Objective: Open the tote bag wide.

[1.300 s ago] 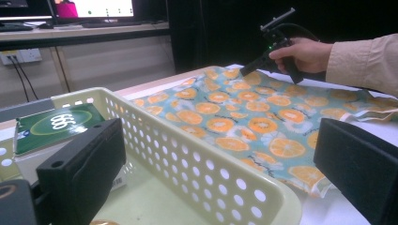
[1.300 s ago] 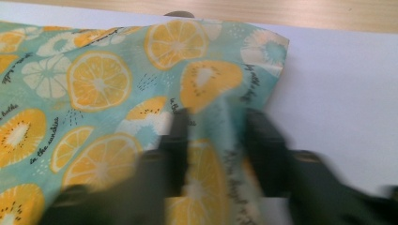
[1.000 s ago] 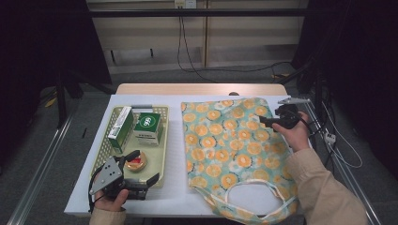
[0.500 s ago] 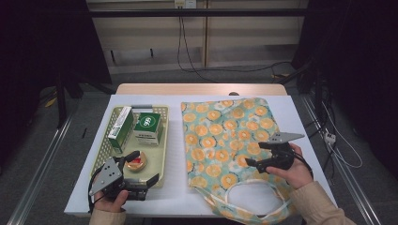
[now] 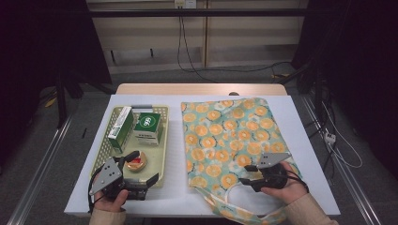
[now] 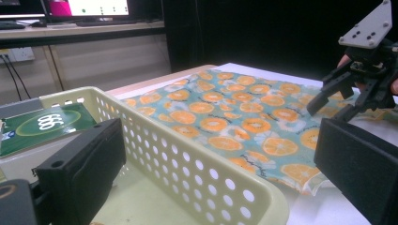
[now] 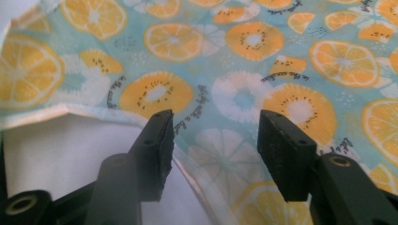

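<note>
Flat, teal bag (image 5: 228, 136), orange-slice print

The high view looks down and forward over the white bench (image 5: 291, 122). The left gripper view sits low at the basket (image 6: 197, 173) rim, facing across the orange-print bag (image 6: 234, 117). The right gripper view looks closely down at the same bag.

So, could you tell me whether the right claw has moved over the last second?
Yes. The right claw has come back toward the person, from the far right edge of the orange-print bag to its near edge by the cream handles.
</note>
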Available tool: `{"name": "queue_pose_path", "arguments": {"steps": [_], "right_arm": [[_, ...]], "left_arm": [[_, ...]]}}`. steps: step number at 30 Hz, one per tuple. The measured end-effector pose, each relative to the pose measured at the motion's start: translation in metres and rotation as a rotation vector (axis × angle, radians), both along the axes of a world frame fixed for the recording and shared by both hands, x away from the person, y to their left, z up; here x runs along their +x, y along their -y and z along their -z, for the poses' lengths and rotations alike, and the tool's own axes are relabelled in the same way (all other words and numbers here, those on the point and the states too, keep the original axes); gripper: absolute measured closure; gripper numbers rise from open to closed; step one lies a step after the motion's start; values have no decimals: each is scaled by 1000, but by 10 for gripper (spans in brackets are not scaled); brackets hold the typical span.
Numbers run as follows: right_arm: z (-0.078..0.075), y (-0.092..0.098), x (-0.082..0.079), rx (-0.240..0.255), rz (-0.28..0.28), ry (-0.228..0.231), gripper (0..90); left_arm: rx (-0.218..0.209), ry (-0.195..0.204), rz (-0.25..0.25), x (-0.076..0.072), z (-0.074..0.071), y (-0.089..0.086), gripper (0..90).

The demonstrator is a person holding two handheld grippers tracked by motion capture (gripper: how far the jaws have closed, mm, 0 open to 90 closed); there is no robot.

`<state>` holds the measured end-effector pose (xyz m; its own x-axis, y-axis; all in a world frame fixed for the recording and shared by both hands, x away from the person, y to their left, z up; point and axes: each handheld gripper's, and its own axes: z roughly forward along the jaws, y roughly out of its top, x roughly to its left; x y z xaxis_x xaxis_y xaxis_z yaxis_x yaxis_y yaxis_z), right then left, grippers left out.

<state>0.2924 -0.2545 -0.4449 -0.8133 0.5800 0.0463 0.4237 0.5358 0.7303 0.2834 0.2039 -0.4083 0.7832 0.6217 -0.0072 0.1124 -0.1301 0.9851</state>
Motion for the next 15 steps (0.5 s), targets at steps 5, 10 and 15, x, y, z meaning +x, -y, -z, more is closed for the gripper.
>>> {"name": "queue_pose_path", "arguments": {"steps": [5,10,15], "right_arm": [[7,-3,0,-26,-21,-11,636],[11,-4,1,4,-17,0,854],[11,-9,4,-6,10,16,900]], "left_arm": [[-7,1,-3,0,0,-1,25],[-9,3,-8,0,-1,-2,26],[-8,3,-11,0,-1,-3,25]]}}
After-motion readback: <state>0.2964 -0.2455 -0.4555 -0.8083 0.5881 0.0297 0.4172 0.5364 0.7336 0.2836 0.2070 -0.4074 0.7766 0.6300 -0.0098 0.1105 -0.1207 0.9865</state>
